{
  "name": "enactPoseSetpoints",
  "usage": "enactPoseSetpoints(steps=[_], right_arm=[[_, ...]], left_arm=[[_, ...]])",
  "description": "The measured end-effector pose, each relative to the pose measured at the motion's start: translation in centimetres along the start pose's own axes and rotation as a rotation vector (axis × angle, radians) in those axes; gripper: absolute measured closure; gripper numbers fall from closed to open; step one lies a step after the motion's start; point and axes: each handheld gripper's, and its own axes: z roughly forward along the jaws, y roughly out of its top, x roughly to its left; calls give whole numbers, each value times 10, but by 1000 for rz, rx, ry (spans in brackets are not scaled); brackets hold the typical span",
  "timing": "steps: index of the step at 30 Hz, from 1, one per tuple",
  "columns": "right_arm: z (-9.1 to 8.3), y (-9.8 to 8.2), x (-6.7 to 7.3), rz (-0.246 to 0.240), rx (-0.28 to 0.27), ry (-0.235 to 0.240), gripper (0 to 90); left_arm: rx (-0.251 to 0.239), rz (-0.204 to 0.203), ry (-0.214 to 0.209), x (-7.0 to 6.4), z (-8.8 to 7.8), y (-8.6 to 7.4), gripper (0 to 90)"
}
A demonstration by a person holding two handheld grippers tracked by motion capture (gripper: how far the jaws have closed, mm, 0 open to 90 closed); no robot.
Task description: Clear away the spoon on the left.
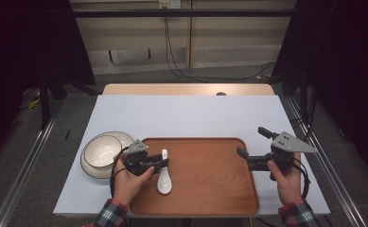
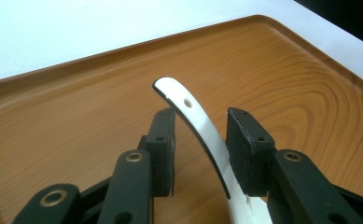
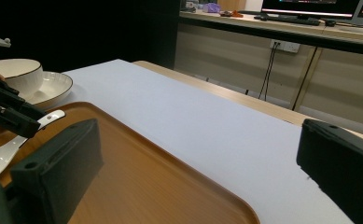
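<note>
- The wooden tray (image 1: 205, 179) lies on the near half of the white table (image 1: 186, 116); everything else is placed from it.
- A white spoon (image 1: 164, 178) rests on the tray's left part, bowl toward the person, handle pointing away.
- The left tongs (image 1: 161, 163) sit over the tray's left edge. Their 2 pads flank the spoon handle (image 2: 202, 135); one pad sits against it, a clear gap shows at the other, so the grip looks released.
- The right tongs (image 1: 251, 144) hover at the tray's right edge, spread wide with nothing between them.
- Left of the tray, just off its corner, a white bowl (image 1: 102, 150) stands on a plate (image 1: 88, 166).
</note>
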Motion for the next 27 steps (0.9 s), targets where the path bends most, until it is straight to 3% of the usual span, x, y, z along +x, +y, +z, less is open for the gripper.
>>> enactPoseSetpoints(steps=[19, 27], right_arm=[[-2, 1, 0, 0, -7, -5, 0], [-2, 1, 0, -1, -1, -1, 0]], left_arm=[[25, -14, 20, 2, 1, -3, 583], [3, -25, 32, 3, -3, 0, 498]])
